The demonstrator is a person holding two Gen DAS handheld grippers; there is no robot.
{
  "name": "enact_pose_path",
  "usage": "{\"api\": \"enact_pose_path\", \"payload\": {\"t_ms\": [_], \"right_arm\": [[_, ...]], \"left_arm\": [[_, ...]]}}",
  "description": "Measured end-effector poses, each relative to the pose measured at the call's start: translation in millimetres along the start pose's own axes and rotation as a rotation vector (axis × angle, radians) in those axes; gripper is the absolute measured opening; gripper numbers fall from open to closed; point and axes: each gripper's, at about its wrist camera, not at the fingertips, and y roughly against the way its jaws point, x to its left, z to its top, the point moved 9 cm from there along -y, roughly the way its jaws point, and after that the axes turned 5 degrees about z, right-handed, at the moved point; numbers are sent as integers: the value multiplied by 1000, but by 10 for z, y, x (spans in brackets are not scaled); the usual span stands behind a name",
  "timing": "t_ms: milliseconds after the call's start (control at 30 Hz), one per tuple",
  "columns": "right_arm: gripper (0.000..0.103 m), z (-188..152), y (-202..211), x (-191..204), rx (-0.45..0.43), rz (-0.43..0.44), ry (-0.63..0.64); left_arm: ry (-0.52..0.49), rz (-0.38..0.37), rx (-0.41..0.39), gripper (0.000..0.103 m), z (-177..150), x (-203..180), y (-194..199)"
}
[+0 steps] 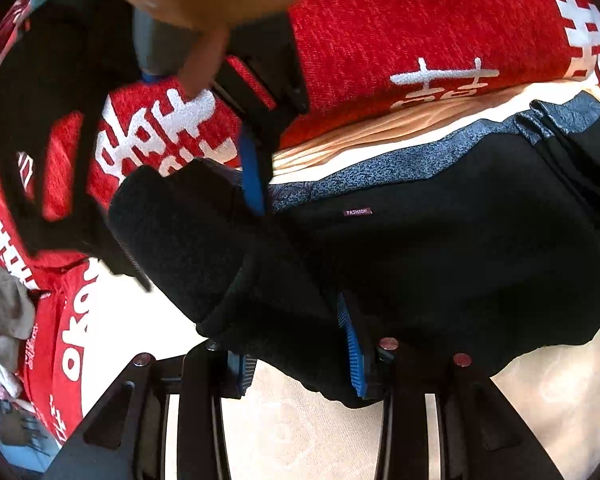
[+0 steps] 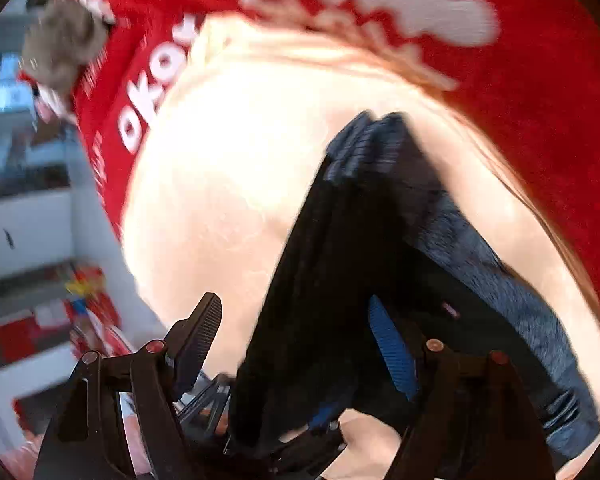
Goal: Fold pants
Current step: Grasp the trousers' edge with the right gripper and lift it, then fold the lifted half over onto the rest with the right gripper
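Cream bedding lies soft and pale at the bottom of the left wrist view, and on it rest the black pants. Closest to the camera, the left hand-held gripper is clenched on a thick bunch of the pants, with the blue pads squeezing the dark cloth from both sides. A little farther up, in the middle of the frame, the right hand-held gripper points its blue tip down at the pants near the grey waistband. In the right wrist view, which is blurry, that right hand-held gripper stands wide, and the pants pass between its fingers, but nothing looks squeezed there. Farther back, a red blanket with white signs fills the top of the frame, and a grey cloth sits at the left edge. Things could go wrong now. The left side holds a fat bunch, so pulling may lift many layers and make a messy fold. If the right side shuts on only a thin bit, the cloth may slip out and flop crooked.
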Motion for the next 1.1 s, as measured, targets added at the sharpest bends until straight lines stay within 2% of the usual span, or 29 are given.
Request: {"api": "enact_pose_path", "payload": {"t_ms": [33,67,100,133,333,500,600,700,833,1000,1100], "right_arm": [[78,-8,-59,-16,18,-32,5],[57,-20,-89,-40,22,-50,9],[27,-25,-75,-60,11,-58,13],[23,-50,-43,-87,-12,-36,7],[20,-403,476,-219,-194,130,-46],[20,-890,1083,-424,-364,237,-71],[20,-1260,1519,-768,-458,291,-114],[20,-1665,1776,-1065,-543,311,-161],[20,-2321,2038,-1653,-632,347,-247],[20,-2994,2050,-2400,-687,373,-347],[20,-3253,1941,-2785,-709,406,-412]], "left_arm": [[5,-5,10,38,-14,5,-1],[13,-20,24,38,-14,8,-1],[15,-25,10,38,18,10,43],[7,-28,-5,38,63,-1,96],[15,-87,-69,38,432,-117,522],[-13,-134,-120,38,761,-414,944],[-36,-185,-136,38,970,-753,1201],[-82,-224,-152,38,1152,-1165,1402],[-184,-265,-183,38,1328,-1871,1628],[-298,-284,-170,38,1359,-2659,1642],[-346,-290,-150,38,1355,-2973,1522]]}}
